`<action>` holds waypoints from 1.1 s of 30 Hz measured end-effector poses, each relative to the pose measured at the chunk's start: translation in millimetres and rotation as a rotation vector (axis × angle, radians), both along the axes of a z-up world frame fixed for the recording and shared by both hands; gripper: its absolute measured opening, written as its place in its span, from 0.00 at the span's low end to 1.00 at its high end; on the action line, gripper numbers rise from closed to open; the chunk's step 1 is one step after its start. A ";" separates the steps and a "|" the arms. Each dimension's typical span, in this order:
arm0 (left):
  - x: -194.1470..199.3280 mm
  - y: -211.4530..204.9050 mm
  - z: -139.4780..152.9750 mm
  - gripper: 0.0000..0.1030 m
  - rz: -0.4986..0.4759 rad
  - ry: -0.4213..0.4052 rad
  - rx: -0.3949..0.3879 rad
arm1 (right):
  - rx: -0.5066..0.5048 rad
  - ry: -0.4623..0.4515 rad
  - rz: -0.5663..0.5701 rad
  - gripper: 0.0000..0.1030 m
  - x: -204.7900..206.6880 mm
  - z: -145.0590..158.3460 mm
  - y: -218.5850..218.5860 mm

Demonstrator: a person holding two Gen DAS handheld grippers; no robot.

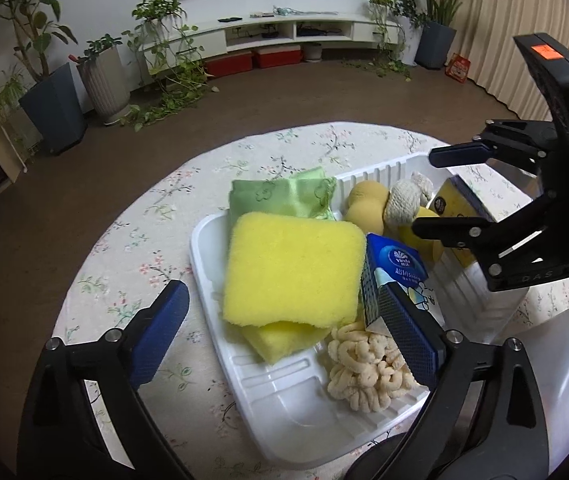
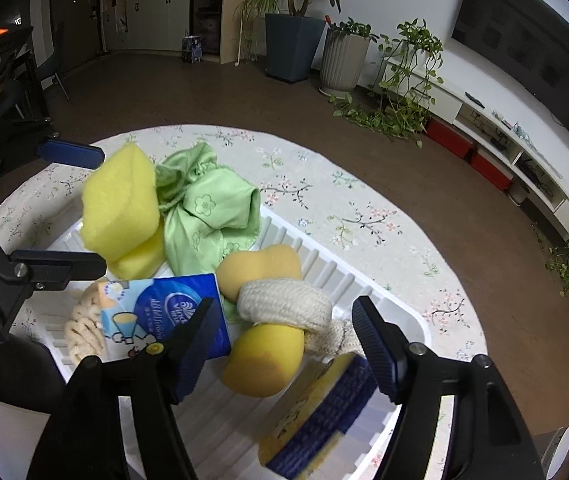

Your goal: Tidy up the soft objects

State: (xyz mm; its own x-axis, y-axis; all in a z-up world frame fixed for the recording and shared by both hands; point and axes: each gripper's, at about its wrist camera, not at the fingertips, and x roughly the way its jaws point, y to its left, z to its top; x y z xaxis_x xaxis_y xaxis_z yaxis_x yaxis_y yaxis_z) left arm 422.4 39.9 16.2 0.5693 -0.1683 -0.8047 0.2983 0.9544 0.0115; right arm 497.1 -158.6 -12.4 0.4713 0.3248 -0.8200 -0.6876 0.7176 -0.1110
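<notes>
A: What is sitting in the white ribbed tray (image 1: 204,264) on the floral tablecloth (image 1: 156,216)?

B: A folded yellow sponge cloth (image 1: 290,270) is lying across the tray's near-left part, with a crumpled green satin cloth (image 1: 284,194) sticking out behind it at the tray's far edge. A cream chenille mitt (image 1: 364,368) is resting at the near end, and a blue Vinda tissue pack (image 1: 398,268) is leaning just beside the sponge cloth.

A: And the far end?

B: A tan peanut-shaped sponge (image 2: 260,268) is lying there with a cream knitted band (image 2: 286,304) wrapped around its middle. A yellow and blue packet (image 2: 324,404) is lying at the tray's end, right under the right gripper.

A: How are the claws standing?

B: The left gripper (image 1: 284,324) is hanging spread wide over the sponge cloth, its pads pressing on nothing; its right finger (image 1: 408,336) is overlapping the tissue pack in the left wrist view, though I cannot tell whether it is touching. The right gripper (image 2: 284,354) is standing parted too, straddling the near lobe of the sponge and the packet, with both pads apart from them.

A: Is either one carrying anything?

B: No, both are hovering empty above the tray.
</notes>
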 end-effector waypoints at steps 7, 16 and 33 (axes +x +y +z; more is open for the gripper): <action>-14.1 15.5 22.9 1.00 0.059 -0.050 -0.029 | 0.015 -0.035 -0.027 0.72 -9.3 19.7 -14.0; -55.8 36.5 44.5 1.00 0.146 -0.111 -0.076 | 0.070 -0.062 -0.114 0.90 -33.3 50.0 -61.7; -189.4 32.5 65.9 1.00 0.274 -0.252 -0.104 | 0.204 -0.100 -0.271 0.99 -139.1 82.3 -139.2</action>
State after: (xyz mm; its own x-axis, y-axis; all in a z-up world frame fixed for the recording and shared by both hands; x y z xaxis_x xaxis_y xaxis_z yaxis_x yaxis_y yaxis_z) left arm 233.0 72.5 82.2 0.7824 -0.0562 -0.6202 0.0325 0.9982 -0.0495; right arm 358.0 -297.8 69.9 0.6375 0.3292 -0.6966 -0.4618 0.8870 -0.0035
